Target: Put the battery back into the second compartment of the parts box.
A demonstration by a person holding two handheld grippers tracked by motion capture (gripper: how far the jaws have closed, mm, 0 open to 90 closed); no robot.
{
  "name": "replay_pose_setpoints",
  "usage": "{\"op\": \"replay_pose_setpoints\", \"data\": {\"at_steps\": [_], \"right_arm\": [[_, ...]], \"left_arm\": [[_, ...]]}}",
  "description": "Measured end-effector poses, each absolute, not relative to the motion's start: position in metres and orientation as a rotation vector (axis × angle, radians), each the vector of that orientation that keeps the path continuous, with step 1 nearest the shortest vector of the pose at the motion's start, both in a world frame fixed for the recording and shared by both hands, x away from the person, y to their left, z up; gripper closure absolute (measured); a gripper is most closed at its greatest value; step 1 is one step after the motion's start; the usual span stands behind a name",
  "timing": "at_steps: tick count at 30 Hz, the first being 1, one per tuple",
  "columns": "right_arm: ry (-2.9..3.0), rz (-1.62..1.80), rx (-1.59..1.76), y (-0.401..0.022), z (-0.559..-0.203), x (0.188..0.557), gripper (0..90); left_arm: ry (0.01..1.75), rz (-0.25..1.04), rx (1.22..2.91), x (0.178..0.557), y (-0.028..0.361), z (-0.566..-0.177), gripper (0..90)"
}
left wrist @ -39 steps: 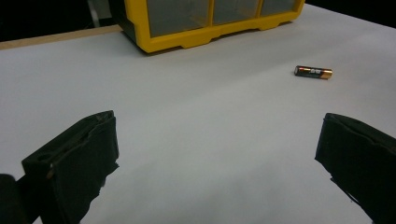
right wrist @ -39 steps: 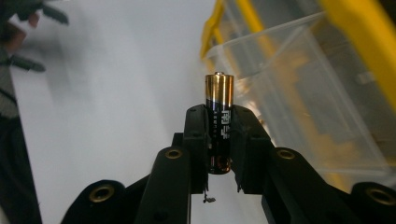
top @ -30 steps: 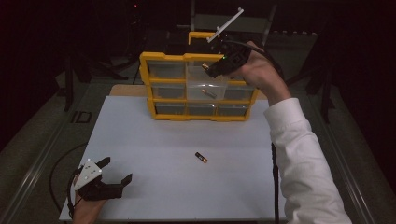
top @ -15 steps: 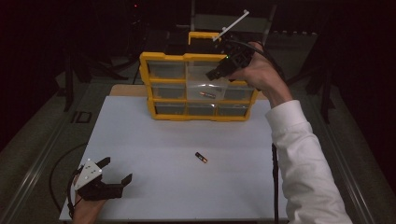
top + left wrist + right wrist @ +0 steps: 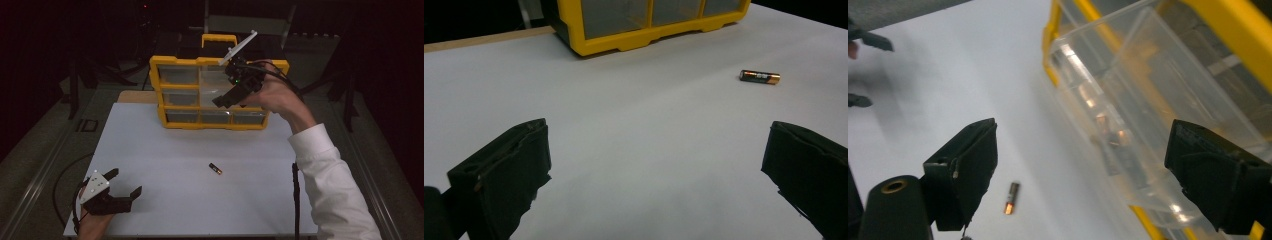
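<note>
Black right claw (image 5: 226, 98) spread wide at clear drawer (image 5: 1128, 100), grasping nothing, left claw (image 5: 123, 186) released, battery (image 5: 215, 168) apart.

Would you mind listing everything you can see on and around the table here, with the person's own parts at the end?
Drawer organiser: one, yellow frame with clear drawers, upright at the far edge of the table.
Pulled-out drawer: one, clear, sticking out of the organiser below the right gripper; small items inside, too blurred to name.
Battery: one, black and copper, lying loose near the middle of the table.
Table: one, white top.
Left gripper: one, black, jaws apart, low at the near left corner.
Right gripper: one, black, jaws apart, raised in front of the organiser.
Sleeve: one, white, on the right arm.
</note>
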State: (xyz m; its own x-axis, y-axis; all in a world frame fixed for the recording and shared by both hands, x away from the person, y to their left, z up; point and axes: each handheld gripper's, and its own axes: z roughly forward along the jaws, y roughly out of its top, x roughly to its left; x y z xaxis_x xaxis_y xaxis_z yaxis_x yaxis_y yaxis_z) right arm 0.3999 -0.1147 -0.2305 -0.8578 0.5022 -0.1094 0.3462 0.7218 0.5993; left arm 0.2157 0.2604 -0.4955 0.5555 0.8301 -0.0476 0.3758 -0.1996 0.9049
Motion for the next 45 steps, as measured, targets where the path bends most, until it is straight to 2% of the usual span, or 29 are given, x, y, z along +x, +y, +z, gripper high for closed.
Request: {"op": "replay_pose_setpoints", "data": {"at_steps": [13,30,45], "right_arm": [[2.691,0.799,0.592,-0.113,-0.262,0.379,13.5],[2.739,0.74,0.592,-0.104,-0.318,0.382,13.1],[2.813,0.675,0.603,-0.1,-0.374,0.38,8.2]], "left_arm": [[0.993,0.575,1.804,0.216,0.26,-0.496,0.1],[0.99,0.577,1.799,0.216,0.26,-0.496,0.1],[0.991,0.58,1.793,0.215,0.26,-0.495,0.1]]}}
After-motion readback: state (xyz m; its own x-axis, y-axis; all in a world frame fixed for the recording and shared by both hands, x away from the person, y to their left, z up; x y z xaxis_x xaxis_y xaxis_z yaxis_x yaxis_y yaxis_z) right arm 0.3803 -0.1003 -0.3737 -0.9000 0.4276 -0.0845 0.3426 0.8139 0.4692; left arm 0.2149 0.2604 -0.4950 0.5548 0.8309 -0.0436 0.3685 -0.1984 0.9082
